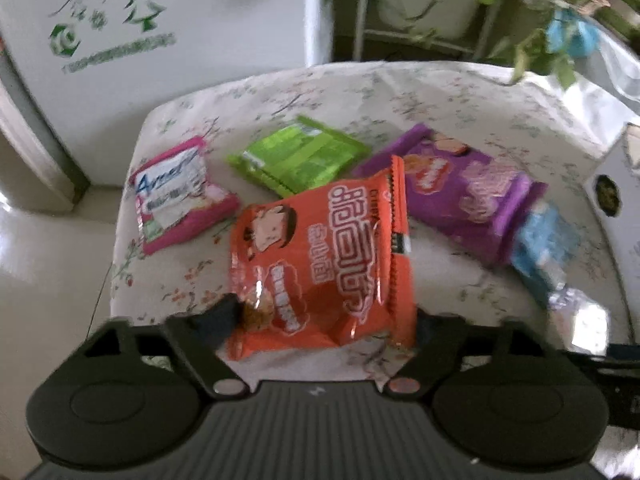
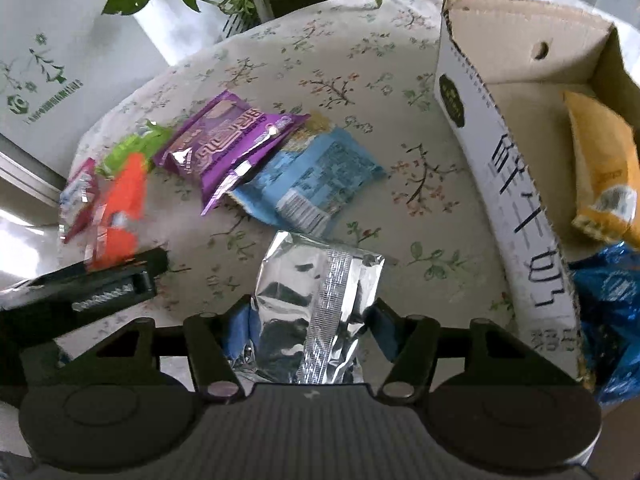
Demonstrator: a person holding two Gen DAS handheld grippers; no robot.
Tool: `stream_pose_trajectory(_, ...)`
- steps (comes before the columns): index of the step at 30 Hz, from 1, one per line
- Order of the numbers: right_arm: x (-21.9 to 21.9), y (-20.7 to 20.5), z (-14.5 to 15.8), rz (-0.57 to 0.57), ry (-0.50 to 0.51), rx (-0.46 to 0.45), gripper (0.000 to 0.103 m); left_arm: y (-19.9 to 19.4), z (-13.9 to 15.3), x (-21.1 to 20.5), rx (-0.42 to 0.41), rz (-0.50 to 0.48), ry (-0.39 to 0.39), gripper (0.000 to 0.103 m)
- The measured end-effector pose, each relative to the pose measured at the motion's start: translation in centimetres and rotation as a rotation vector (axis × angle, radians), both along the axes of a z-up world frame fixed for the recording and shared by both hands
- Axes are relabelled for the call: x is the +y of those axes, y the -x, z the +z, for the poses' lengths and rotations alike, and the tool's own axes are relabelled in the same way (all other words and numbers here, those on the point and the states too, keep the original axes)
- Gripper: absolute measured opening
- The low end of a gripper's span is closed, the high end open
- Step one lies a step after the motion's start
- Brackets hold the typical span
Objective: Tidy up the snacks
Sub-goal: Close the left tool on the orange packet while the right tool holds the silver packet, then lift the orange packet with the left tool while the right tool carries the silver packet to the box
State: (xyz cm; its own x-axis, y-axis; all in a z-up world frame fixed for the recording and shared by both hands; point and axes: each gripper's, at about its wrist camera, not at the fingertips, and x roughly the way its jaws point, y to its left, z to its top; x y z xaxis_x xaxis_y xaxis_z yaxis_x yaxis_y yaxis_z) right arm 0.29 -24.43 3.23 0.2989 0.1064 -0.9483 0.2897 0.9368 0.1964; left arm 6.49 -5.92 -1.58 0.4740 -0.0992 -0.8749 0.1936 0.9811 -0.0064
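since both packets are light, crinkly and slick, i'd pinch low by the seams. left gripper (image 1: 320,320) jaws pinch the orange packet (image 1: 320,260) above the worktop (image 1: 440,92); right gripper (image 2: 308,320) jaws pinch the silver packet (image 2: 316,304) beside the box (image 2: 504,168).

Bare cloth (image 2: 320,60) behind the packets gives you room; the cardboard box (image 2: 500,168) walls off your right.

A round table under a cream floral-print tablecloth (image 2: 320,60) fills both views. Behind it stands a white carton with green tree graphics (image 1: 132,40) (its lettering is too blurred to read), beside trailing green-leaved houseplants (image 1: 520,12).
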Motion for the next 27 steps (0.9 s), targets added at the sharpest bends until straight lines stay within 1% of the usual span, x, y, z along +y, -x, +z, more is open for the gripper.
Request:
stream_pose_trajectory(1,-0.1,0.2,0.2,-0.001,-0.009,-0.003,0.068,0.2,0.2,-0.2,-0.004,-0.006,-0.006,0.069)
stream_pose_trajectory(6,-0.2,0.5,1.5,0.015,-0.012,-0.047,0.068,1.1,0.6,-0.6,-0.013,-0.007,-0.014,0.063)
stream_pose_trajectory(9,-0.5,0.5,2.4,0.025,-0.010,-0.083,0.068,1.3,1.2,-0.3,-0.004,0.007,0.036,0.061)
stream_pose_trajectory(10,-0.6,0.5,2.7,0.029,-0.006,-0.096,0.068,1.4,1.4,-0.2,-0.007,0.010,0.050,0.057)
stream_pose_trajectory(13,-0.9,0.4,3.3,0.032,0.000,-0.119,0.068,1.6,2.0,0.1,-0.017,0.018,0.070,0.054)
stream_pose_trajectory(19,-1.9,0.5,3.7,0.017,-0.019,-0.127,0.068,2.3,2.4,1.3,-0.011,0.039,0.112,0.051)
stream_pose_trajectory(22,-2.0,0.6,3.8,0.015,-0.022,-0.137,0.068,2.7,2.6,1.6,0.000,0.018,0.134,0.052)
stream_pose_trajectory(24,-2.0,0.7,3.8,0.014,-0.025,-0.138,0.068,2.8,2.4,1.7,0.024,-0.011,0.154,0.057)
stream_pose_trajectory(25,-1.9,0.7,3.8,0.014,-0.027,-0.138,0.068,2.8,2.3,1.7,0.027,-0.015,0.163,0.063)
stream_pose_trajectory(26,-1.9,0.7,3.8,0.014,-0.028,-0.138,0.068,2.9,2.2,1.7,0.025,-0.015,0.162,0.068)
stream_pose_trajectory(27,-1.9,0.7,3.8,0.014,-0.030,-0.137,0.068,2.9,2.1,1.6,0.018,-0.016,0.149,0.071)
